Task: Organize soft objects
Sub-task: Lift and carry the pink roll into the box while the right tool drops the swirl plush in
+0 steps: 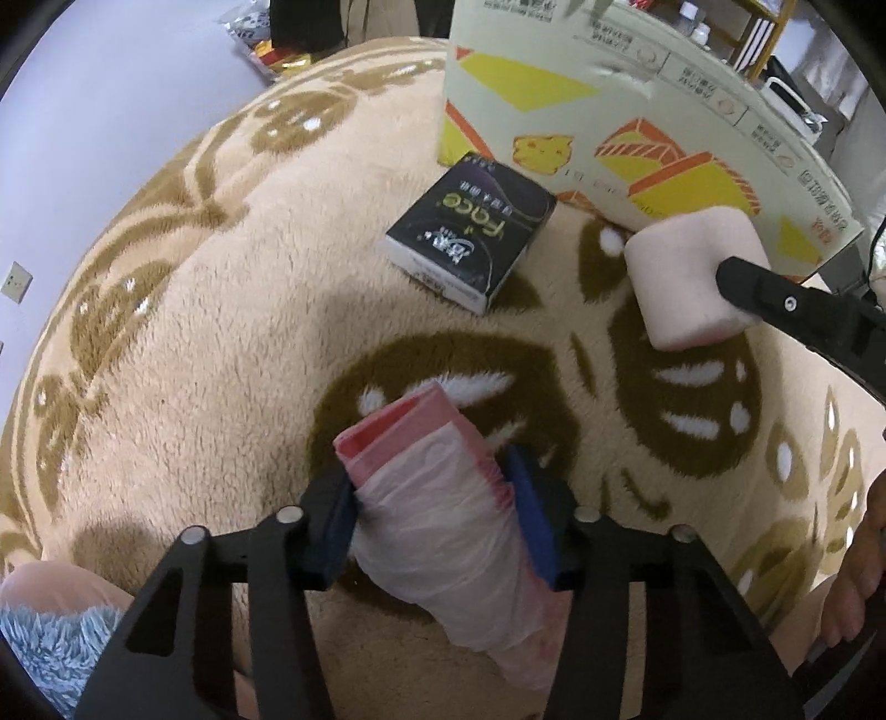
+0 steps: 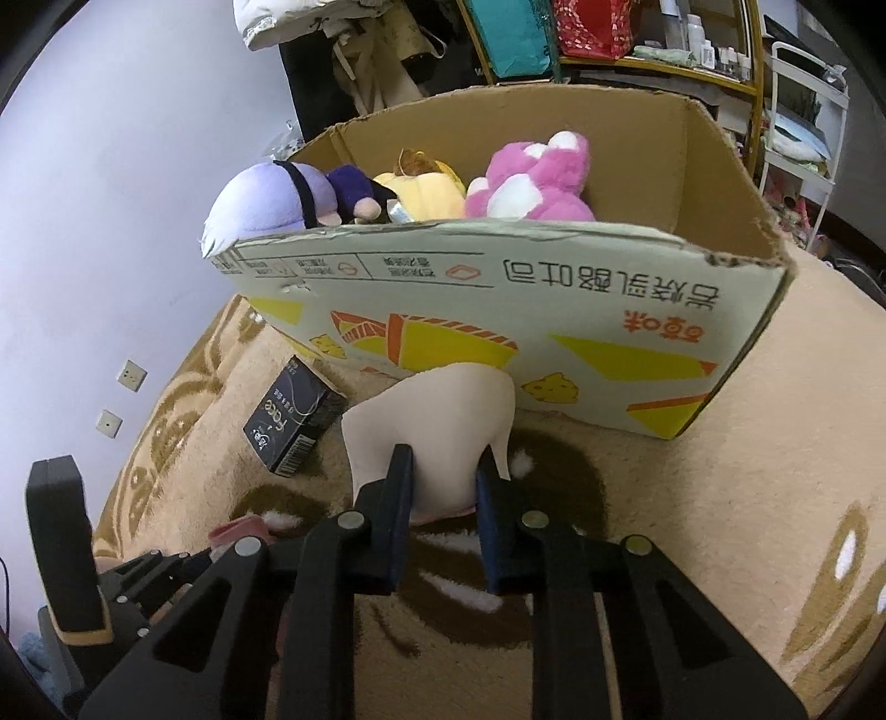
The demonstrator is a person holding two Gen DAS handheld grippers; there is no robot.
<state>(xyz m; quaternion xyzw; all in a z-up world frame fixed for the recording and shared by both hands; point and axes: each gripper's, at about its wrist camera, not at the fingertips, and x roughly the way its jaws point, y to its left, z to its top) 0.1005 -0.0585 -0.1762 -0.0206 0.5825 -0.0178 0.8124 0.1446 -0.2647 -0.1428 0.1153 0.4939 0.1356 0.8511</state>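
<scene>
My left gripper [image 1: 429, 487] is shut on a pink-and-white plastic-wrapped tissue pack [image 1: 437, 498], held over the beige patterned rug [image 1: 221, 332]. My right gripper [image 2: 443, 471] is shut on a pale pink foam block [image 2: 437, 426], squeezing it, just in front of the open cardboard box [image 2: 498, 310]. The block [image 1: 692, 277] and a right finger [image 1: 775, 296] also show in the left wrist view beside the box [image 1: 609, 111]. Inside the box lie a purple plush [image 2: 266, 205], a yellow plush [image 2: 421, 194] and a pink plush [image 2: 531, 183].
A black "Face" tissue box [image 1: 470, 232] lies on the rug next to the cardboard box; it also shows in the right wrist view [image 2: 293, 415]. A blue fluffy item [image 1: 50, 648] sits at lower left. Shelves [image 2: 692, 50] stand behind the box. A lilac wall [image 2: 111, 221] is at the left.
</scene>
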